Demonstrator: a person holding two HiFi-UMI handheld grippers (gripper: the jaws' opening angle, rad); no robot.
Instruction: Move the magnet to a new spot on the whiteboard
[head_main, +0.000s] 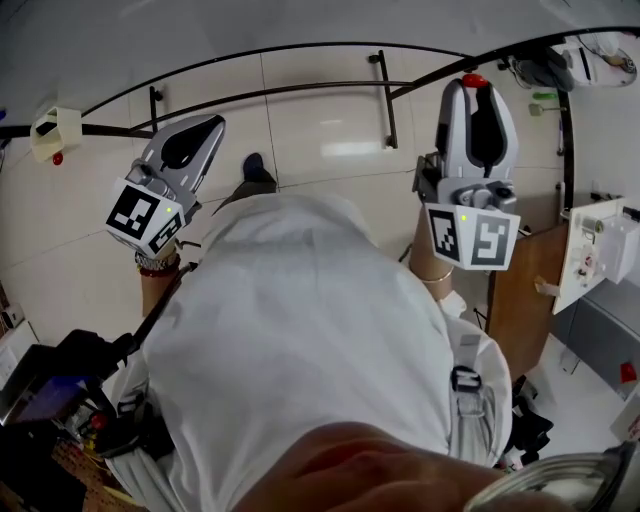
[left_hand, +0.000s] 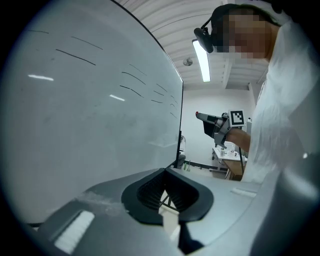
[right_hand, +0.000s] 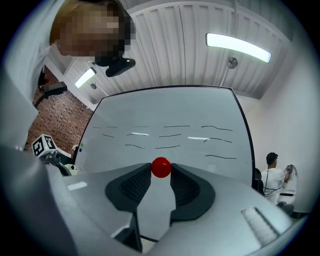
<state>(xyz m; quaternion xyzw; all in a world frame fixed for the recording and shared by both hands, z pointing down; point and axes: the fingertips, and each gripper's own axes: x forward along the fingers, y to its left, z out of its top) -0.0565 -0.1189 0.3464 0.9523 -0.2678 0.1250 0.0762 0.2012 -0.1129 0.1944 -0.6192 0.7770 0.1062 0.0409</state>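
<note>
A small red round magnet (right_hand: 161, 167) sits pinched between the fingertips of my right gripper (right_hand: 161, 171), which is shut on it. In the head view that magnet (head_main: 474, 80) shows as a red dot at the tip of the raised right gripper (head_main: 474, 90). Ahead of it stands the whiteboard (right_hand: 170, 115), marked with short black lines; the magnet looks held off its surface. My left gripper (head_main: 213, 124) is raised at the left beside the board (left_hand: 85, 100), its jaws together (left_hand: 166, 175) with nothing between them.
The whiteboard's black frame bars (head_main: 385, 85) run below the board over a tiled floor. A small white holder (head_main: 55, 130) hangs at the left. A white box (head_main: 595, 250) and a wooden desk (head_main: 525, 290) stand at the right. Another person (right_hand: 274, 175) stands far right.
</note>
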